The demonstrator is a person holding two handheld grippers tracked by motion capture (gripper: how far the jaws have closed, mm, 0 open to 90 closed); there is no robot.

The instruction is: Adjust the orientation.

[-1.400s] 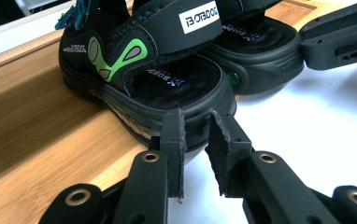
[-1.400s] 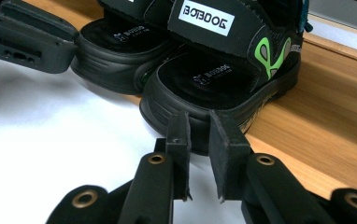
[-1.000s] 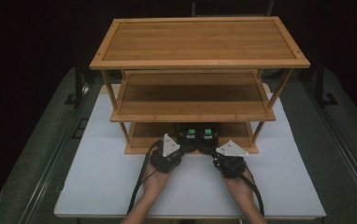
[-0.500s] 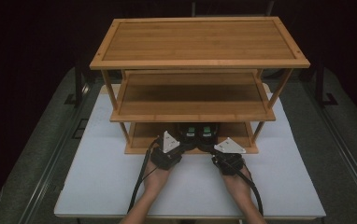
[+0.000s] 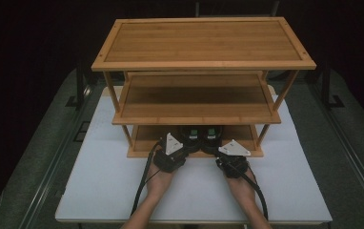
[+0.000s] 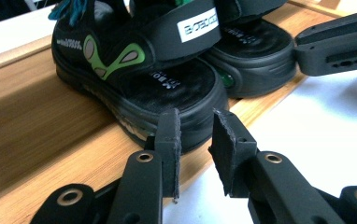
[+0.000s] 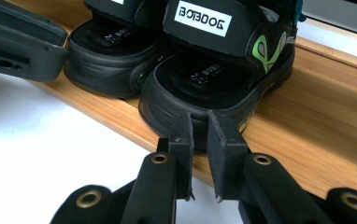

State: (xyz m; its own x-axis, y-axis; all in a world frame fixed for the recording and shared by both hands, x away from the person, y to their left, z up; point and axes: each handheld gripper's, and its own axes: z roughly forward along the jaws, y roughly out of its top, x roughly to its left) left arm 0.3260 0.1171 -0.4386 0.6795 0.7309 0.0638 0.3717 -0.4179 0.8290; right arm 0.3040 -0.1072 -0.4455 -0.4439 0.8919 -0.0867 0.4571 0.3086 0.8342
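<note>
The pair of black sandals (image 5: 200,136) is set side by side on the rack's bottom shelf (image 5: 144,138), at 12 o'clock of both grippers, so the left gripper (image 6: 197,119), its jaws just eased apart, and the right gripper (image 7: 200,119) are kept narrowly parted on nothing, seemingly for release.

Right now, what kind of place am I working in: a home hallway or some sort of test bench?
Most likely a staged test bench, not a home: a bamboo shoe rack stands on a white sheet over a dark table, the surroundings are black, and one pair of black sandals sits on the bottom shelf.
</note>
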